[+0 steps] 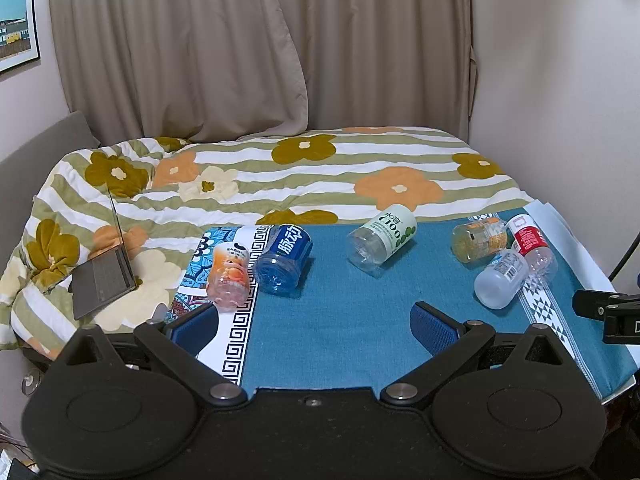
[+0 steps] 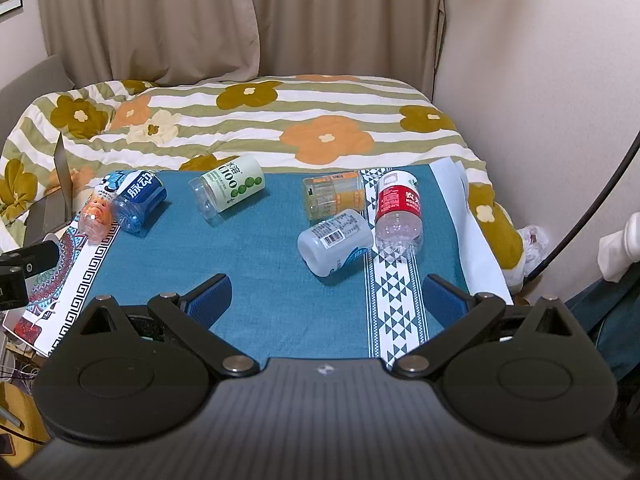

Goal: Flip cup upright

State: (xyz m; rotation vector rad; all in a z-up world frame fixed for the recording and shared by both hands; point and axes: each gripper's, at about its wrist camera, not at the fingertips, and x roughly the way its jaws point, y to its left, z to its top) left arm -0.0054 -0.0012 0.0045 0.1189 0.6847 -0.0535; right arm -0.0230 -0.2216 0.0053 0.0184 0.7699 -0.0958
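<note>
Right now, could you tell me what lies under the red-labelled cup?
The red-labelled cup lies on its side across the white patterned stripe of the blue tablecloth. What the cloth covers beneath cannot be seen.

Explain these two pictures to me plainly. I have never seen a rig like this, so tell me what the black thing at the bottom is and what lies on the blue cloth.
Each picture comes from a camera riding on a hand-held two-finger gripper, looking forward along its fingers. The left gripper and right gripper are both open and hold nothing. On the blue cloth six cut bottle cups lie on their sides: peach cup, blue cup, green-label cup, orange-label cup, red-label cup, white cup. A laptop sits on the bed.
</note>
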